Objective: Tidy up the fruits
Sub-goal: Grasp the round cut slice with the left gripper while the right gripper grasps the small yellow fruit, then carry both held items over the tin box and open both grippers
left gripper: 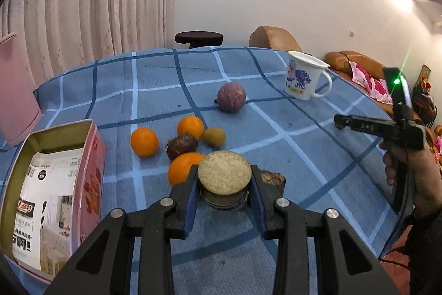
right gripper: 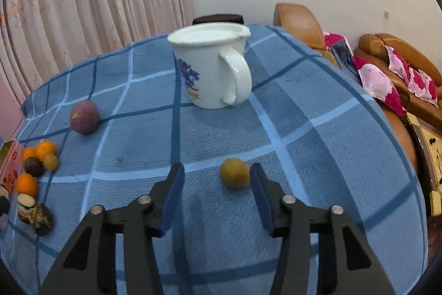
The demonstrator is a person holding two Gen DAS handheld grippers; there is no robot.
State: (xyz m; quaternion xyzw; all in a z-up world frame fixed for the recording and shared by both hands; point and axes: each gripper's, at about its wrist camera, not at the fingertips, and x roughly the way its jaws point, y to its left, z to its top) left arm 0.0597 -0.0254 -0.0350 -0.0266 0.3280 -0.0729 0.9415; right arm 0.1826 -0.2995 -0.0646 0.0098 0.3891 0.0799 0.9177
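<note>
A cut root [left gripper: 224, 179] is clamped in the left gripper [left gripper: 224, 194] above the bench [left gripper: 276, 151]. A small fruit [right gripper: 234, 177] is seen between the parted right gripper [right gripper: 216, 183] pads (against the right one, not squeezed).

blue checked woven tablecloth [right gripper: 317, 145]: matt, ribbed cloth | white printed enamel-look mug [right gripper: 210, 73]: glossy, smooth | pink rectangular tin [left gripper: 94, 156], near left: dull metal inside | round oranges [left gripper: 144, 142]: shiny skin | cut brown fruit [left gripper: 224, 172]: rough, grainy face | black gripper arms: matt plastic
</note>
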